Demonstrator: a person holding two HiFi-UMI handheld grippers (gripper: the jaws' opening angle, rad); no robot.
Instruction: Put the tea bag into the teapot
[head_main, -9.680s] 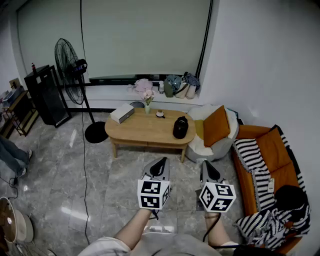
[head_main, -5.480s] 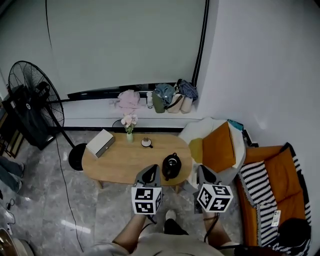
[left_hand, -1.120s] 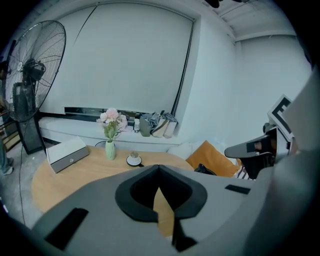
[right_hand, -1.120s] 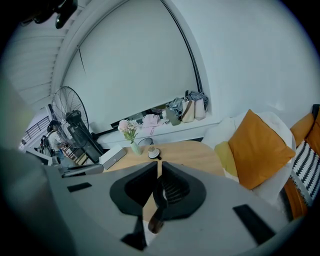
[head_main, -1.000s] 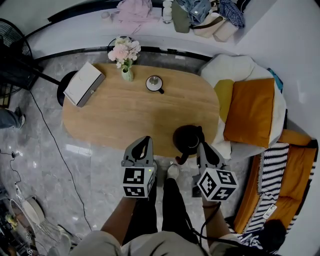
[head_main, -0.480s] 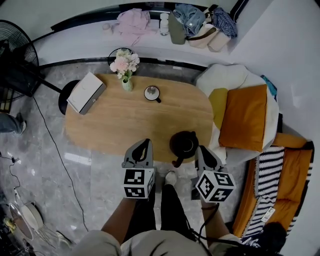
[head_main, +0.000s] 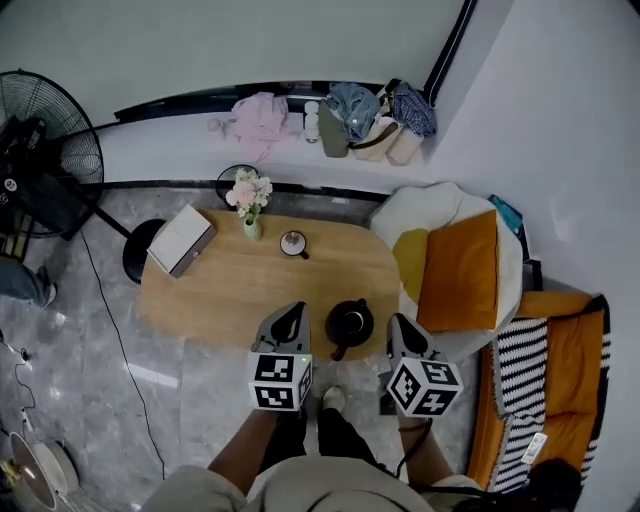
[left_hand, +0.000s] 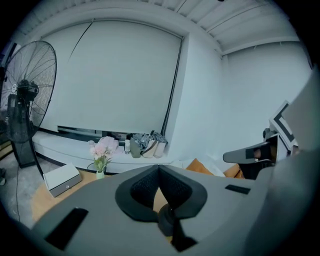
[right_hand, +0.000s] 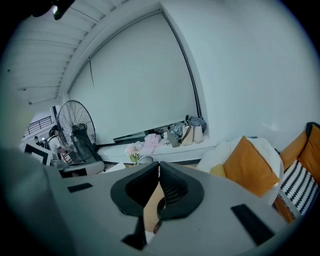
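Observation:
A black teapot (head_main: 349, 323) stands near the front edge of the oval wooden table (head_main: 220, 290). My left gripper (head_main: 291, 312) hovers just left of it and my right gripper (head_main: 396, 322) just right of it, both above the table's front edge. In the left gripper view the left gripper (left_hand: 159, 169) has its jaws closed tip to tip with nothing between them. The right gripper (right_hand: 159, 166) looks the same in its own view. A small cup on a saucer (head_main: 293, 243) sits at the table's far side. I cannot make out a tea bag.
A vase of pink flowers (head_main: 250, 200) and a white box (head_main: 181, 240) stand on the table's left part. A white beanbag with an orange cushion (head_main: 460, 270) lies to the right, a standing fan (head_main: 40, 130) to the left, bags on the window ledge (head_main: 350, 115).
The head view has pulled back, so the table and teapot look smaller and more of the room shows. Both grippers stay shut on either side of the teapot.

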